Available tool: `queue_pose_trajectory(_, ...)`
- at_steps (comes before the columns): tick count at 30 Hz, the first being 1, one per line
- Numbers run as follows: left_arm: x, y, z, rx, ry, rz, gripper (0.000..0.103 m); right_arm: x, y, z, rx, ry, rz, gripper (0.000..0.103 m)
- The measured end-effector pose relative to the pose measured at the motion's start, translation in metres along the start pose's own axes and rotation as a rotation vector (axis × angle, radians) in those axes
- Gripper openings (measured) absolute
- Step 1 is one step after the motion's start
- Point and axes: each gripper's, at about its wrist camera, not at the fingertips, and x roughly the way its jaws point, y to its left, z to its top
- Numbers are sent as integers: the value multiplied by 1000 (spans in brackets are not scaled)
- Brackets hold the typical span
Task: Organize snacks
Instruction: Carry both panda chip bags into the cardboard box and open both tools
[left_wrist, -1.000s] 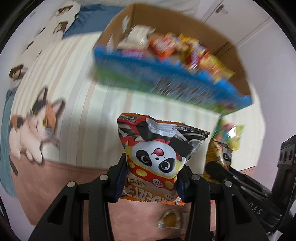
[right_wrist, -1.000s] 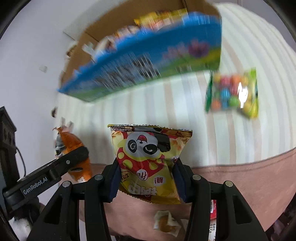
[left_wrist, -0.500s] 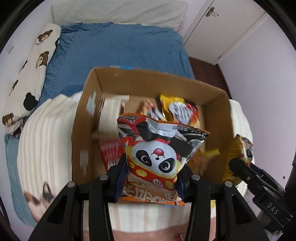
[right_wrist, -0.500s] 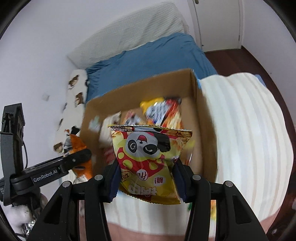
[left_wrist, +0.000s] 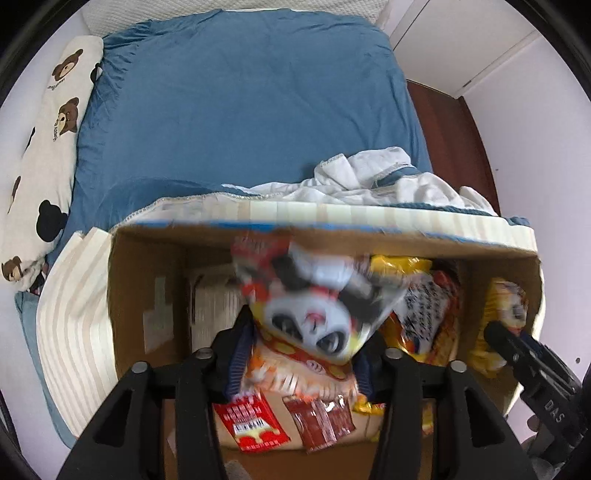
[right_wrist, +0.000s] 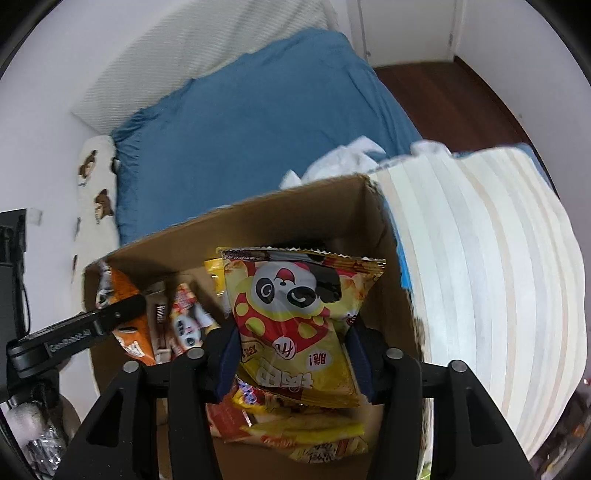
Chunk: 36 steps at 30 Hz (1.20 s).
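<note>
I look down into a cardboard box (left_wrist: 147, 295) holding several snack packets. The jaws of my left gripper (left_wrist: 303, 354) are opening. The orange panda bag (left_wrist: 314, 314) between them is blurred and tips to the right, slipping loose. My right gripper (right_wrist: 291, 354) hangs over the same box (right_wrist: 314, 206), and its jaws are opening too. The yellow panda bag (right_wrist: 291, 314) stands upright between them, its sides against the pads. Each gripper also shows in the other's view: the right gripper (left_wrist: 517, 350) at the right box wall, the left gripper (right_wrist: 92, 325) at the left wall.
The box sits on a striped cream blanket (right_wrist: 480, 258) at the edge of a blue bed (left_wrist: 240, 110). A crumpled white cloth (left_wrist: 369, 170) lies just behind the box. A bear-print pillow (left_wrist: 44, 147) lies at the left, and wooden floor (right_wrist: 461, 85) shows at the far right.
Both grippers travelled from the blanket to above the open box. The left jaws have spread and the orange bag has tilted loose. The yellow bag keeps its place between the right jaws.
</note>
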Motion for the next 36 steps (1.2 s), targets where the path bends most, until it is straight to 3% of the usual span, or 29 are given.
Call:
queue_pose_trajectory(1,1,1,1,2,-1,2,70,4,-1,1,6,3,14,86)
queue_pose_trajectory(2,2,1,2,3,-10,1,85,8,-1,1,3,8,15,88)
queue_pose_trajectory(3,2,2,3,0,-20,1,92,12,0,1,-8,10,8,90)
queue_pose_trajectory(13,6,6,-5,-17,-21,-12,93,16,13,-9,-71,3,-34,99)
queue_pose_trajectory(17,-8,6,-19,-20,-83,-5,93,4,17,-22,-108,-18,-55,99)
queue_pose_trajectory(29,-66,9,-104,-21,-276,29,92,-35,21,-94,-217,-100,-88,99)
queue_pose_trajectory(36,-90,7,-168,-20,-371,58,92,-72,21,-155,-264,-214,-98,99)
